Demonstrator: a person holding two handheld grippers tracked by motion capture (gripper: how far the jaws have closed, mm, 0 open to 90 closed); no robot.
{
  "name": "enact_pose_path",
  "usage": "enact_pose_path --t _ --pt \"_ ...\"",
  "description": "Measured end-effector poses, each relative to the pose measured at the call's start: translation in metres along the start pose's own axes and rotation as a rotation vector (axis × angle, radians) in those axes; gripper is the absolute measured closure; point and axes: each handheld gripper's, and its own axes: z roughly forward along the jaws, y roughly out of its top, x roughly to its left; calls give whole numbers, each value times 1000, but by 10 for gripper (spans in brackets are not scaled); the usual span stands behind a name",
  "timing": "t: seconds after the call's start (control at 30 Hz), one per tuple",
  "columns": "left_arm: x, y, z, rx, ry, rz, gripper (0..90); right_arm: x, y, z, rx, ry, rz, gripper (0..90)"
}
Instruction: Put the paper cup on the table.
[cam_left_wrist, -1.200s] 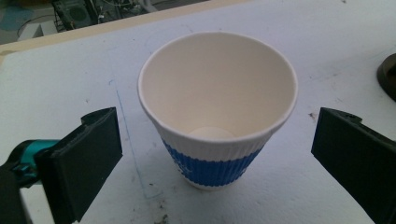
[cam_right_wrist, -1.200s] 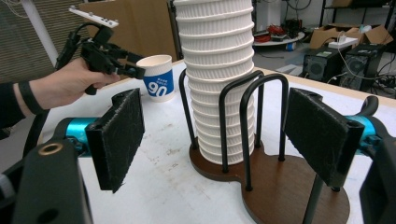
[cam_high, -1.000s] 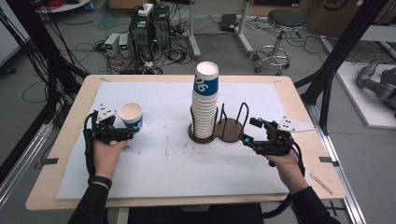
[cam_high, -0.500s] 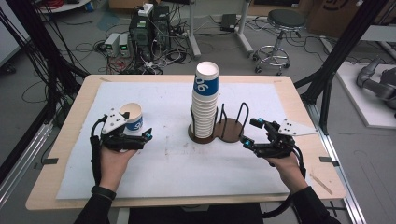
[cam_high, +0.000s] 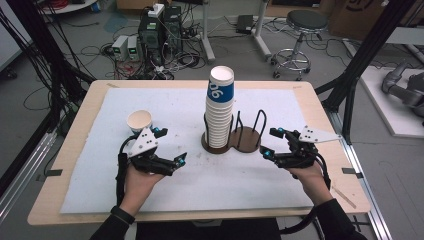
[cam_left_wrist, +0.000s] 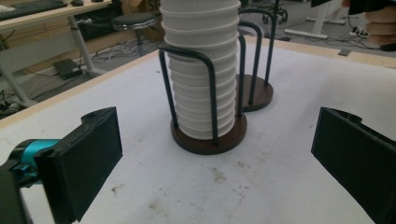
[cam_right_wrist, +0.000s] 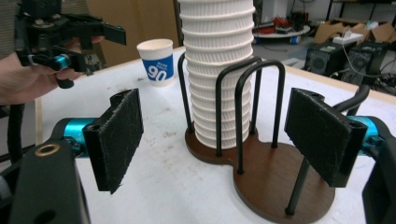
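A tall stack of white paper cups (cam_high: 220, 110), the top one with a blue band, stands in one ring of a dark wooden two-ring holder (cam_high: 248, 141) at mid-table. A single blue-banded cup (cam_high: 139, 121) stands upright on the white mat to the left. My left gripper (cam_high: 171, 146) is open and empty, just right of that cup and apart from it, pointing at the stack (cam_left_wrist: 203, 70). My right gripper (cam_high: 269, 142) sits right of the holder, open; its jaws have just been opening a little with nothing between them. It faces the holder (cam_right_wrist: 275, 182) and the single cup (cam_right_wrist: 159, 63).
The white mat (cam_high: 180, 185) covers most of the wooden table (cam_high: 327, 115). The holder's second ring (cam_high: 260, 125) stands without cups. Computers, cables and a stool (cam_high: 300, 25) are on the floor beyond the far edge.
My left gripper has moved right, from beside the single cup toward the holder, leaving the cup standing where it was. The right gripper has stayed in place.
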Motion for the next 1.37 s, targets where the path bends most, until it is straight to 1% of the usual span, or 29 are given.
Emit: enact_pose_path --t 0.07,0.13,0.17,0.27,0.33,0.43,0.53,0.67,0.77,0.9,1.07,1.2,1.27,1.37 --pt "-2 -1 0 -9 -6 -12 18 1 0 0 2 0 -2 199" --pt "-2 -2 -1 -32 -14 -29 17 2 0 0 3 0 -6 198" --pt "-1 -2 -1 -38 -15 -40 17 3 0 0 -5 4 -13 198" --pt "0 -3 -1 -34 -15 -53 17 4 -1 0 -18 5 -22 198" --pt "1 -4 0 -31 -26 -59 17 3 -2 0 -10 3 -12 198" --pt "0 -4 2 -28 -36 -54 17 2 -3 0 -7 -3 1 198" --pt "-2 -4 3 -23 -34 -43 17 1 -3 -2 -14 -11 3 198" --pt "-3 -5 4 -15 -34 -39 17 0 -4 -3 -16 -14 7 198" --pt "-2 -6 4 -10 -34 -41 18 0 -4 -3 -14 -15 11 198" --pt "-2 -7 4 -5 -26 -42 18 0 -4 -2 -17 -19 6 198" --pt "0 -9 3 -5 -18 -48 17 0 -4 -1 -12 -18 5 198" --pt "-1 -9 2 -10 -18 -43 17 1 -4 0 -7 -15 5 198" --pt "-1 -9 3 -12 -14 -41 17 1 -4 1 -10 -16 -1 198" --pt "-1 -9 2 -7 -10 -44 18 0 -3 1 -16 -20 6 198"
